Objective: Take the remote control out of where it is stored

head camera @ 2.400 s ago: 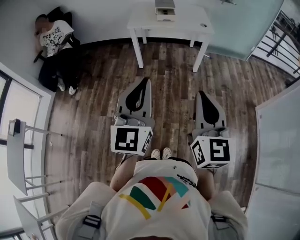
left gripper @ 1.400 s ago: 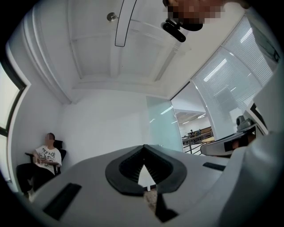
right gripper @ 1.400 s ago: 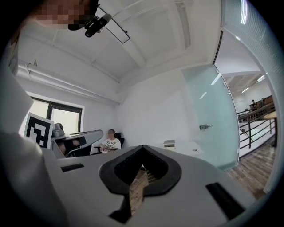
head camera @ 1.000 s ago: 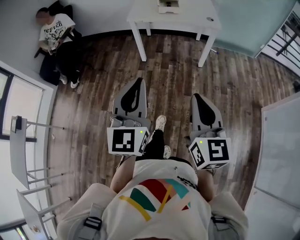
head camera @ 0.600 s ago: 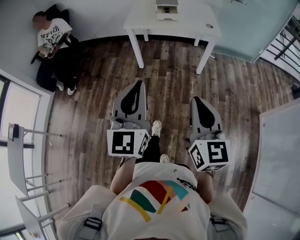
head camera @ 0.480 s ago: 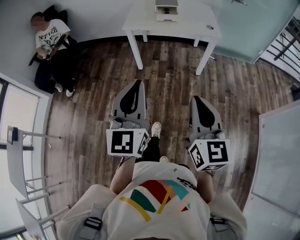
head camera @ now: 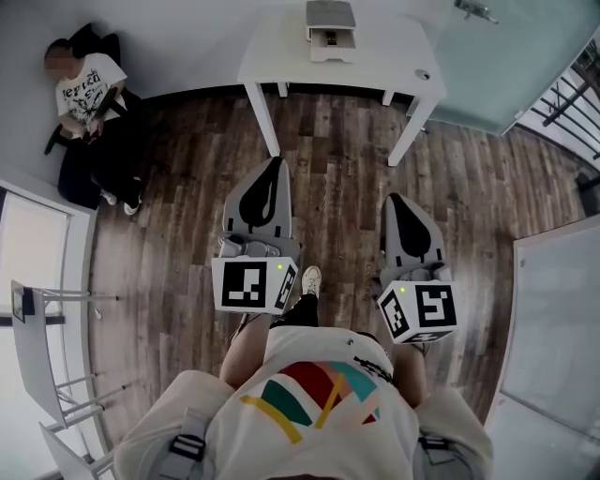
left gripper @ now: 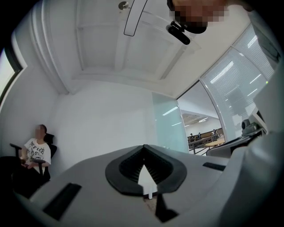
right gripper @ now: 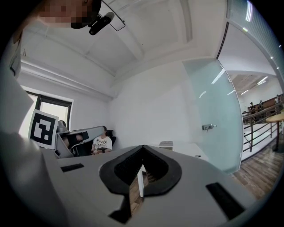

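On a white table (head camera: 375, 47) by the far wall stands a small grey-white storage box (head camera: 330, 19); a small dark thing lies in its front tray (head camera: 330, 39), too small to make out. My left gripper (head camera: 275, 164) and right gripper (head camera: 394, 200) are held side by side at waist height over the wooden floor, well short of the table. Both are shut with nothing between the jaws. In the left gripper view the left gripper (left gripper: 143, 147) points at a bare white wall. Past the right gripper (right gripper: 143, 147) in its own view, the box (right gripper: 166, 144) shows on the table.
A person (head camera: 84, 89) sits on a dark chair in the far left corner. A frosted glass door (head camera: 506, 56) stands right of the table, with a railing (head camera: 567, 94) beyond it. A white panel (head camera: 562, 319) is at my right, and white frames (head camera: 37, 328) at my left.
I have stepped forward over the wooden floor, and the table with the box now shows fuller and a little nearer. Both grippers stay shut and side by side.
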Motion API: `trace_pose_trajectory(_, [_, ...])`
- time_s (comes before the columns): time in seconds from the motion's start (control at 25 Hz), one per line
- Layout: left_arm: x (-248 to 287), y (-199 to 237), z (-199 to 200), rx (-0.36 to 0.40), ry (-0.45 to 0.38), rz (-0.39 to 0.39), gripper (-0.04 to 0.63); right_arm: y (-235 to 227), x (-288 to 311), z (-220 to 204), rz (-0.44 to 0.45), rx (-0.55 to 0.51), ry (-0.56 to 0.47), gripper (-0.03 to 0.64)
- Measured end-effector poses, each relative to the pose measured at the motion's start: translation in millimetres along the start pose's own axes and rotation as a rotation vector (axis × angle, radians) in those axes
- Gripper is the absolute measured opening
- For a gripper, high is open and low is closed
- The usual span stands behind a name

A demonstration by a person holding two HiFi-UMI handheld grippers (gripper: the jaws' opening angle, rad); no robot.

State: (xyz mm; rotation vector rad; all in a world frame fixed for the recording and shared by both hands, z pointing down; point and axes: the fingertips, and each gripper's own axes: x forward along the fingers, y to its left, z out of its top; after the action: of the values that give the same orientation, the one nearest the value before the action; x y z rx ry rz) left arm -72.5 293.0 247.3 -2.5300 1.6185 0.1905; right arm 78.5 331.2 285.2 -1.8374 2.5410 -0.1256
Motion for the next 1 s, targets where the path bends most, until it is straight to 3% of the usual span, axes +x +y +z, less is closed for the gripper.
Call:
trace_pose_trajectory(0.44, [75, 73, -6, 0.003, -0.019, -0.023, 0.003, 1, 104, 16, -0.032, 0.000, -0.015, -0.002])
trace_pose_trajectory(0.68, [97, 81, -13, -0.016, -0.009, -0.072, 0.003, 0, 130, 15, -0.065, -0.002, 0.018, -0.002])
trace_pose_trajectory(1.0, [116, 93, -22, -0.034, -0.016, -0.057, 0.003, -8, 152, 20, -0.058, -0.007, 0.018, -0.002])
